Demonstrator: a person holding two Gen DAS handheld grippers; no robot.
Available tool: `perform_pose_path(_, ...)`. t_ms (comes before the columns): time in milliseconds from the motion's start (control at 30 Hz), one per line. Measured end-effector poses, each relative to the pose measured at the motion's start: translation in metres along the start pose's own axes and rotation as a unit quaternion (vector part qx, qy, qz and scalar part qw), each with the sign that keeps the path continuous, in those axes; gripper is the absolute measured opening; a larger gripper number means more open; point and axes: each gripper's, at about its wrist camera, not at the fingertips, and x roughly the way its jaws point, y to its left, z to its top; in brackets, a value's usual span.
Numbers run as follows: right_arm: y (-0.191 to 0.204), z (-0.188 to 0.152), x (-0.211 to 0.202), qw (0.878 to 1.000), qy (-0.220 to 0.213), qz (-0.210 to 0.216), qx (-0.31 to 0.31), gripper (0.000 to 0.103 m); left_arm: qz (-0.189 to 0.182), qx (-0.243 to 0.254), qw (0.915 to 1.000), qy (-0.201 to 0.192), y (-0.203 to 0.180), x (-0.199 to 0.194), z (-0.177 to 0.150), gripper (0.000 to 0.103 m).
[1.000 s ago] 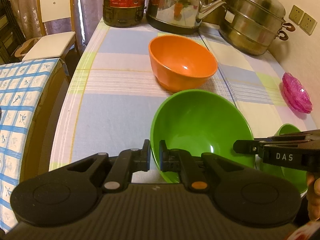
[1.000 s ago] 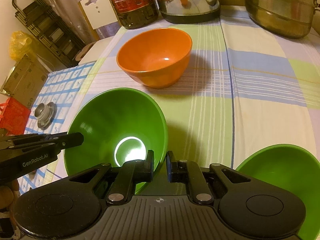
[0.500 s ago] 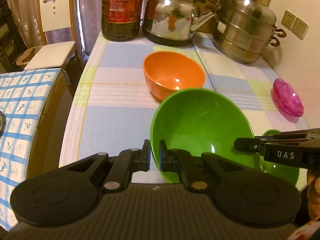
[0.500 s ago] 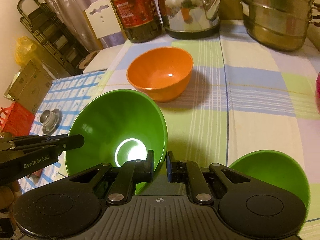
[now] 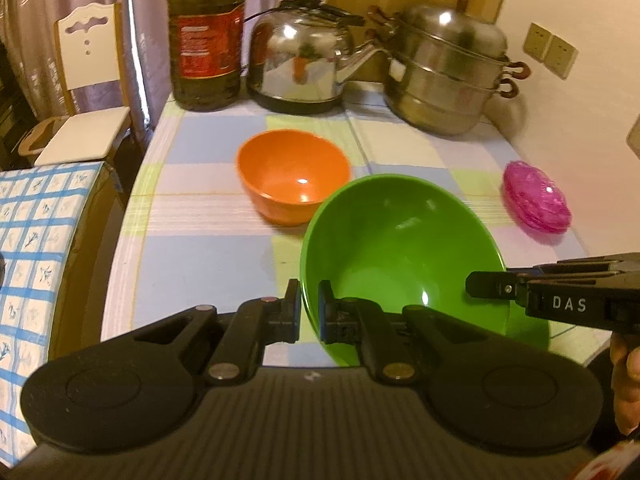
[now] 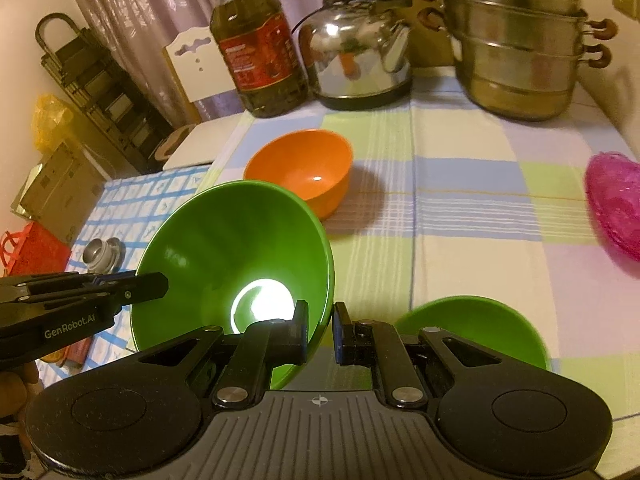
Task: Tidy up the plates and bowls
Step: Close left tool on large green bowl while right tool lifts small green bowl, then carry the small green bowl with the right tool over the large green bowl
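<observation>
A large green bowl [image 5: 400, 248] [image 6: 240, 240] hangs tilted above the checked tablecloth, gripped on two sides. My left gripper [image 5: 309, 312] is shut on its near-left rim. My right gripper [image 6: 321, 328] is shut on the opposite rim, and its fingertips [image 5: 480, 286] show at the bowl's right edge in the left wrist view. An orange bowl [image 5: 292, 176] [image 6: 300, 168] stands upright on the table just beyond. A smaller green bowl [image 6: 472, 328] sits on the table below my right gripper. A pink dish [image 5: 536, 196] [image 6: 616, 208] lies by the right wall.
Along the table's back stand an oil bottle [image 5: 206, 36], a steel kettle [image 5: 304, 56] and a stacked steamer pot [image 5: 448, 76]. A lower table with a blue checked cloth [image 5: 36, 232] adjoins on the left, and a white chair [image 5: 88, 80] stands behind it.
Both grippers have risen together with the large green bowl pinched between them. The orange bowl and the table now lie lower and farther off in both views.
</observation>
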Motion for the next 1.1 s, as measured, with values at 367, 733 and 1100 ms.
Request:
perform_pose_path(367, -0.042, -0.011, -0.048, 0.999, -0.019, -0.022, 0.025, 0.012, -0.034, 0.025, 0.9991, -0.007, -0.056, -0.008, 0.004, 0.007)
perform_pose_path(733, -0.078, -0.025, -0.072, 0.998, -0.023, -0.041, 0.052, 0.012, -0.052, 0.048, 0.9974, 0.005, -0.1, 0.002, 0.0, 0.007)
perform_pose_path(1100, -0.104, -0.037, -0.075, 0.996, -0.017, -0.054, 0.071, 0.011, -0.064, 0.06, 0.9959, 0.023, -0.12, 0.018, -0.004, 0.007)
